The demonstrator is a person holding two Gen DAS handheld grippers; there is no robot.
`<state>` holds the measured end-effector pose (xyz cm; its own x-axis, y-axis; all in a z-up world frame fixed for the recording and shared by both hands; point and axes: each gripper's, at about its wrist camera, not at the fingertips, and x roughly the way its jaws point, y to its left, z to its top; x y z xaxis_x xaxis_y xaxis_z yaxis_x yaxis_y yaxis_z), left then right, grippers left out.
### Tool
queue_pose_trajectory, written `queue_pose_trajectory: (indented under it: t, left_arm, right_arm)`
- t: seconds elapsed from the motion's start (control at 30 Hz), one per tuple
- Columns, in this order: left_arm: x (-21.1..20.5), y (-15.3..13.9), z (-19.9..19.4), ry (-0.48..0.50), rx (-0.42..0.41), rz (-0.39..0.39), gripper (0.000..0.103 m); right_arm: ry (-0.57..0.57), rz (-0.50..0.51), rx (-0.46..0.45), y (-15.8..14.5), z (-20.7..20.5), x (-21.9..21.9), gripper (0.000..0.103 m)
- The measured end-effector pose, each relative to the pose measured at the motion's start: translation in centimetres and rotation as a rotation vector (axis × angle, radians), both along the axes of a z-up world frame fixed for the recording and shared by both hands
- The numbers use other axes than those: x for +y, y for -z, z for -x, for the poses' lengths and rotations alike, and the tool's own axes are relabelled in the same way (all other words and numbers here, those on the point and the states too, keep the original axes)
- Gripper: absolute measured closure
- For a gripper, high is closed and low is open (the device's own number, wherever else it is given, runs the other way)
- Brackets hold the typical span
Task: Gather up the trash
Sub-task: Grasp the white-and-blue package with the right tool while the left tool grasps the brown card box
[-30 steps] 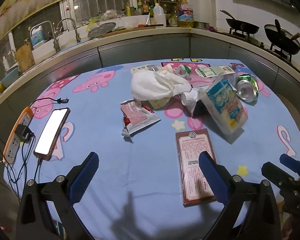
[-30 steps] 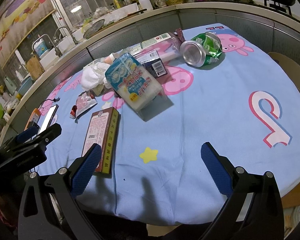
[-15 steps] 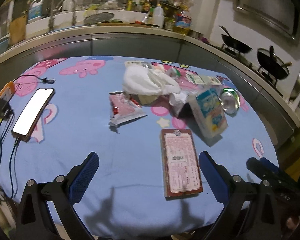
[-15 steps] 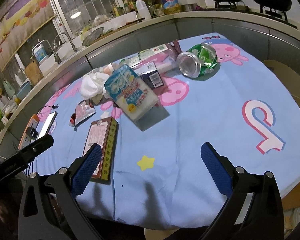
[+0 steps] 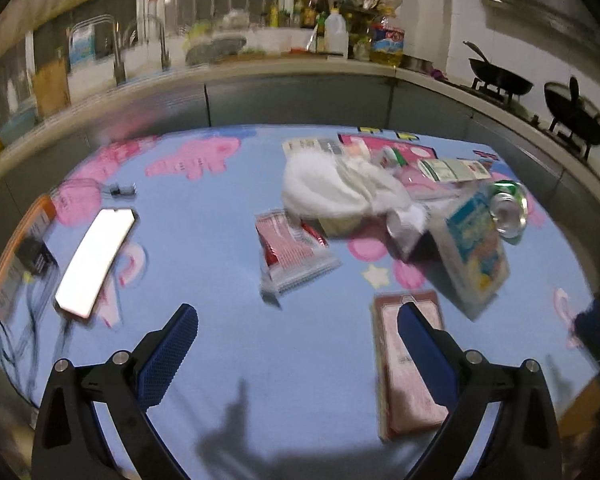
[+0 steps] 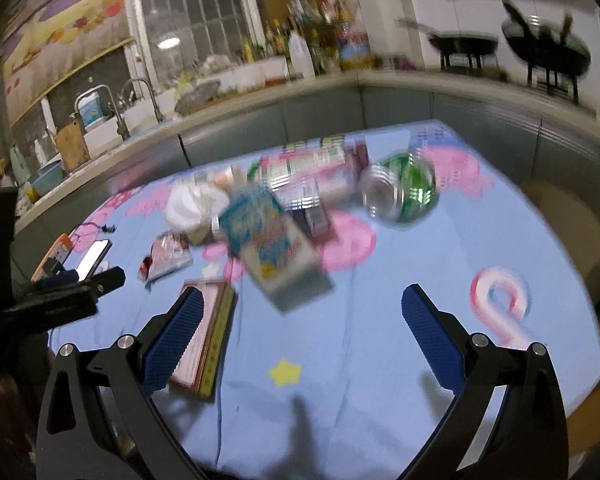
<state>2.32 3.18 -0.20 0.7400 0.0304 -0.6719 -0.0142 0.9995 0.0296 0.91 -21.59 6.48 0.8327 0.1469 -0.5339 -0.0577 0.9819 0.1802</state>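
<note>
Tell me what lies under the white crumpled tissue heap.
A yellowish container peeks out beneath the white tissue heap, beside a red snack wrapper. Whatever else it covers is hidden, and motion blur obscures detail.

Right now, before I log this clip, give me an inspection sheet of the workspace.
Surface: table under a blue cartoon-print cloth.
Job's things: white tissue wad, red snack wrapper, flat brown box, blue-and-white pack, crushed green can, clustered mid-table.
Clutter: lit phone and power strip.
Grippers: left gripper and right gripper open, holding nothing.
Cables: cords by the strip; blurred.
Surroundings: kitchen counter, sink taps, pans.
</note>
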Motion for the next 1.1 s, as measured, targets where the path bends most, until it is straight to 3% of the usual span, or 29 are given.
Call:
queue_pose_trajectory:
  t: [0.07, 0.17, 0.33, 0.43, 0.57, 0.83, 1.1]
  left_arm:
    - [-0.6, -0.4, -0.4, 0.007, -0.03, -0.076, 0.003]
    - [-1.0, -0.3, -0.9, 0.008, -0.034, -0.129, 0.003]
    - [-0.8, 1.1, -2.1, 0.001, 0.042, -0.11, 0.003]
    - [-1.0, 1.8, -2.4, 0.0, 0.062, -0.114, 0.003]
    - [-1.2, 2.3, -3.0, 0.003, 0.083, -0.102, 0.003]
    - [-2.0, 3.1, -3.9, 0.012, 0.116, -0.102, 0.003]
    - [-2.4, 3.8, -4.5, 0.014, 0.156, -0.091, 0.003]
  right_arm:
    - [0.013, 0.026, -0.07, -1.3, 0.0, 0.0, 0.005]
    - [0.01, 0.007, -0.175, -2.4, 0.1, 0.0, 0.005]
    - [-0.028, -0.082, -0.015, -0.5, -2.5, 0.2, 0.005]
    - [-0.017, -0.1, 0.018, 0.4, -2.9, 0.2, 0.005]
    - [-0.027, -0.097, 0.036, 1.3, -3.1, 0.7, 0.007]
    - [-0.05, -0.087, 0.056, 2.1, -3.8, 0.8, 0.023]
    - [-0.089, -0.095, 0.094, 3.2, -4.8, 0.7, 0.033]
